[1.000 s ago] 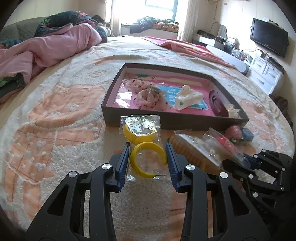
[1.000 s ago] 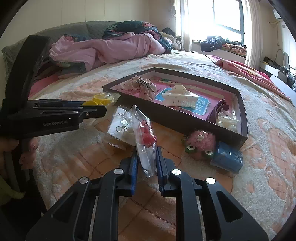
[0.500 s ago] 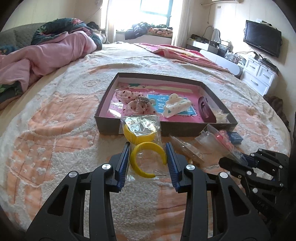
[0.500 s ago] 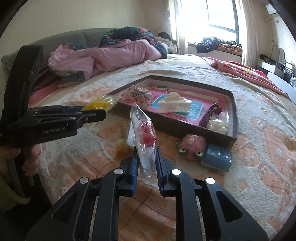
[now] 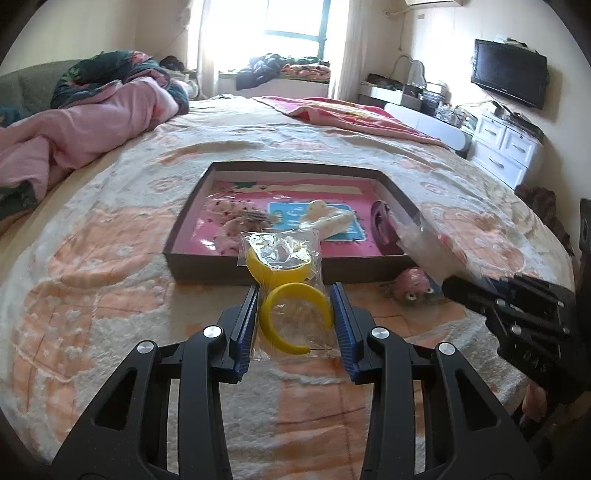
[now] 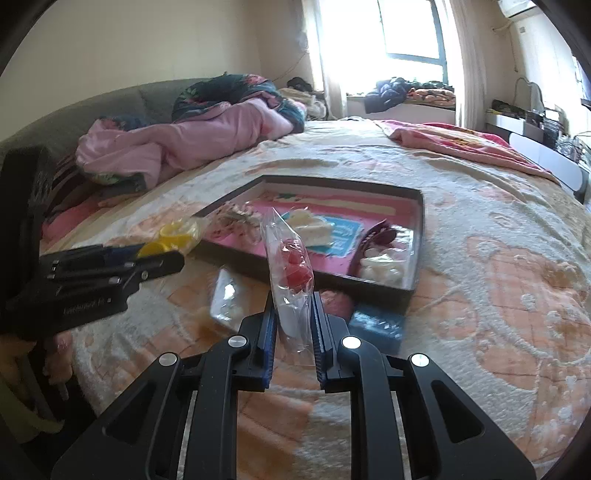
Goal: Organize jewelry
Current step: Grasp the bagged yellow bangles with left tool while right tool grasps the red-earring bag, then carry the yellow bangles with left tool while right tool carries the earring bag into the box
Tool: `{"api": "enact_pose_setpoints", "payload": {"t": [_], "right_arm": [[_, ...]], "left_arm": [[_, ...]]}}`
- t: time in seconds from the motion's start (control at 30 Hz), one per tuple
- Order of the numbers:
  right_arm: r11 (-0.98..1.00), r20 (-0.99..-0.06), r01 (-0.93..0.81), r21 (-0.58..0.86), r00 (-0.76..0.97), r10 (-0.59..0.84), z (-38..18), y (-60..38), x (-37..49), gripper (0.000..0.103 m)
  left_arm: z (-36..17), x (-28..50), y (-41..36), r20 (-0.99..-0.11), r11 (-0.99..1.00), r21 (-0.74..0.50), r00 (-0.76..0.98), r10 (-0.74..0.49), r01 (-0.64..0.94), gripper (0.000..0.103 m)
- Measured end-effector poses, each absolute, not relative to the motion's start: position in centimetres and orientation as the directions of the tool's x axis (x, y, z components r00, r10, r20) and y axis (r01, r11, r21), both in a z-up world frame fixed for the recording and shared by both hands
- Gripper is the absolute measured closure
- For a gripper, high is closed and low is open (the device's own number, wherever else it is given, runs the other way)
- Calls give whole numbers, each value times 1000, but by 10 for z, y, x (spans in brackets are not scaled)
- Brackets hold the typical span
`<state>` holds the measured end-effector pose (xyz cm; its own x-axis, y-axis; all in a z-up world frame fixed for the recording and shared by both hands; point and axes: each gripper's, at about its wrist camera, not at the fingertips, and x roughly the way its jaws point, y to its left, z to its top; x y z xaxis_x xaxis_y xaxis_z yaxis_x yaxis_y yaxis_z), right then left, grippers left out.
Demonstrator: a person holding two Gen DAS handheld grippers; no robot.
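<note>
We are mid-carry, as we judge it: the left gripper has its jaws drawn in on a clear bag of yellow bangles, and the right gripper is pinched nearly closed on a clear bag of red pieces, both held above the bed and short of the shallow box that lies at twelve o'clock from each. The next move, we think, calls for bringing each bag over the near wall and loosening the jaws above a bare patch of the pink floor, clear of the white hair claw and the dark purple clip. A pink plush piece and a blue packet lie on the peach bedspread just outside the box. Beyond are a pink quilt at ten o'clock, a bright window at twelve, and a wall television at two.
</note>
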<state>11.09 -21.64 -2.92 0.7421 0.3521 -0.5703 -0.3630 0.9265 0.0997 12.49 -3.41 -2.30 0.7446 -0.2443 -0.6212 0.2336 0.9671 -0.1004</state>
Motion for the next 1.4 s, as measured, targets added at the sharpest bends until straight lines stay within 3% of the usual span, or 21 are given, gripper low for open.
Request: {"api": "enact_pose_setpoints", "payload": {"t": [0.8,1.4], "right_arm": [[966,-544,-224,130,798,259,-12,-262,150,86],[972,-583,-216,92,780,228,-17,-261,201,86]], "left_arm": [[-7,179,-81,-599,947,-54,748,-285,317,73],[-30,241,-64,-662,959,-93,703,-260,267,73]]}}
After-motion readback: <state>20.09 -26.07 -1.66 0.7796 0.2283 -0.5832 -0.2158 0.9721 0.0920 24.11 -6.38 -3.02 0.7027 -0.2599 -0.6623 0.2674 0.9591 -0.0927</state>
